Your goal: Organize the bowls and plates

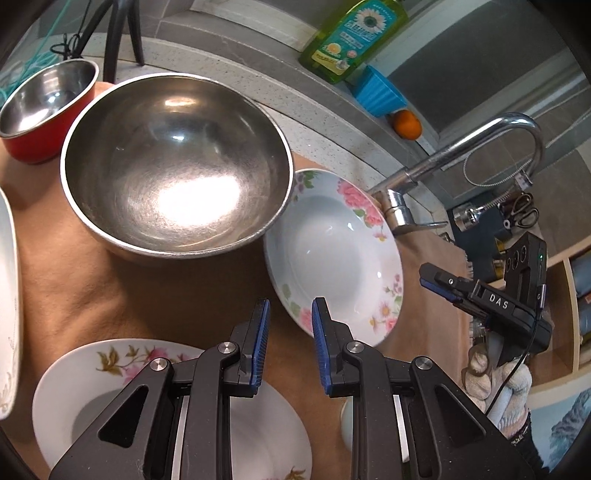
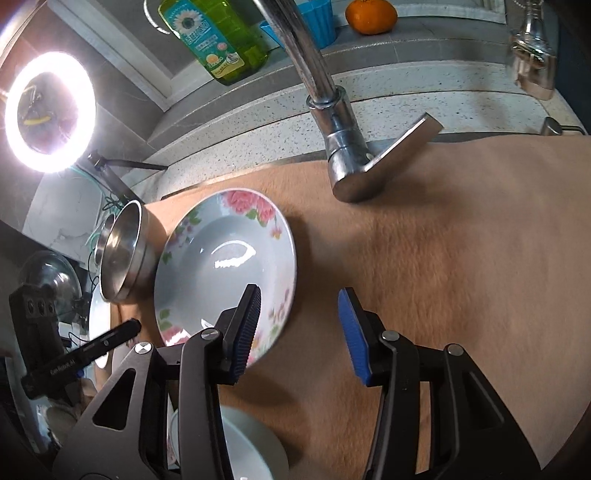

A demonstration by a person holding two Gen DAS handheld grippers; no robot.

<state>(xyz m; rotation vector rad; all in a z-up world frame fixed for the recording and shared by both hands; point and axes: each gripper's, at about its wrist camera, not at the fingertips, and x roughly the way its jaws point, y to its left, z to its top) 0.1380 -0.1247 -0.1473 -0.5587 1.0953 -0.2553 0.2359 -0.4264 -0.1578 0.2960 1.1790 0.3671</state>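
While apart, right fingers flank flowered plate rim

Home kitchen: chrome faucet, dish soap bottle, speckled stone counter, windowsill orange.

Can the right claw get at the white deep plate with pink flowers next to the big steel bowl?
Probably yes. The right claw is open and empty above the deep flowered plate's near rim, with nothing between them; the large steel bowl sits on the plate's far side.
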